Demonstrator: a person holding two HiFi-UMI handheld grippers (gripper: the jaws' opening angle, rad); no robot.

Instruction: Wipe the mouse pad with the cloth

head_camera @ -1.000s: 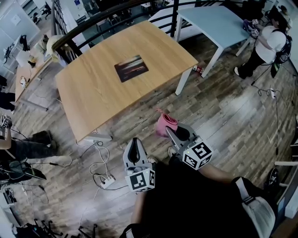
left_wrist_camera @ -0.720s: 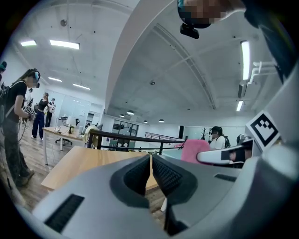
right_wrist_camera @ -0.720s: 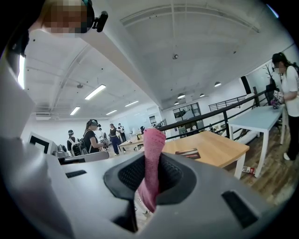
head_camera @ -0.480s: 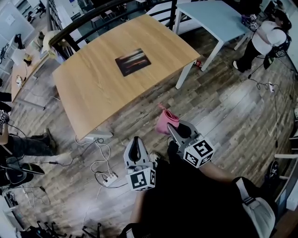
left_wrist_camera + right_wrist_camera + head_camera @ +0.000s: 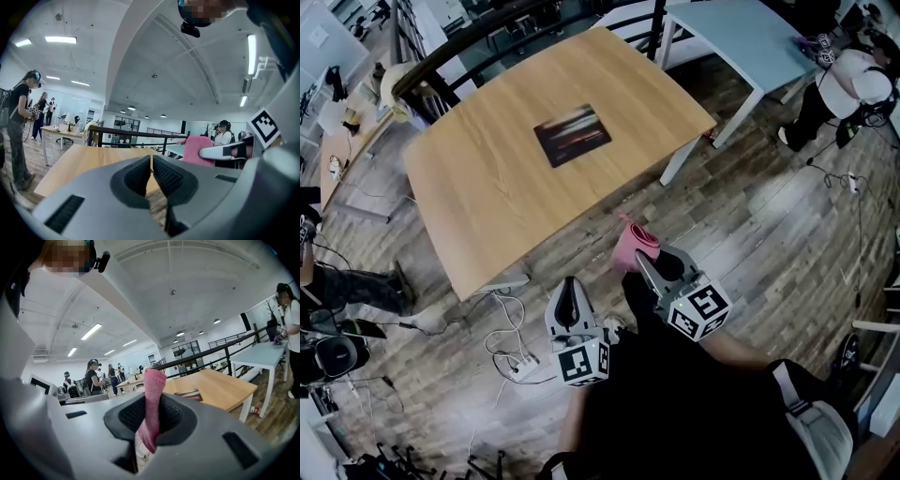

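A dark mouse pad [image 5: 572, 134] lies flat near the middle of the wooden table [image 5: 478, 197]; the right gripper view shows the mouse pad [image 5: 191, 393] edge-on. My right gripper [image 5: 639, 259] is shut on a pink cloth [image 5: 634, 246], which stands up folded between its pads [image 5: 151, 401]. It hangs over the floor, short of the table's near edge. My left gripper [image 5: 570, 289] is shut with nothing in it, its tips [image 5: 151, 161] touching, also short of the table. The pink cloth [image 5: 196, 149] shows to the right in the left gripper view.
A light blue table [image 5: 741, 42] stands at the far right with a person [image 5: 848, 89] beside it. Cables and a power strip [image 5: 523, 367] lie on the wood floor left of me. A dark railing [image 5: 469, 47] runs behind the wooden table. Other people stand at desks far left.
Both grippers and the view have drifted a little closer to the wooden table. The cloth stays gripped in the right gripper; the left stays shut.
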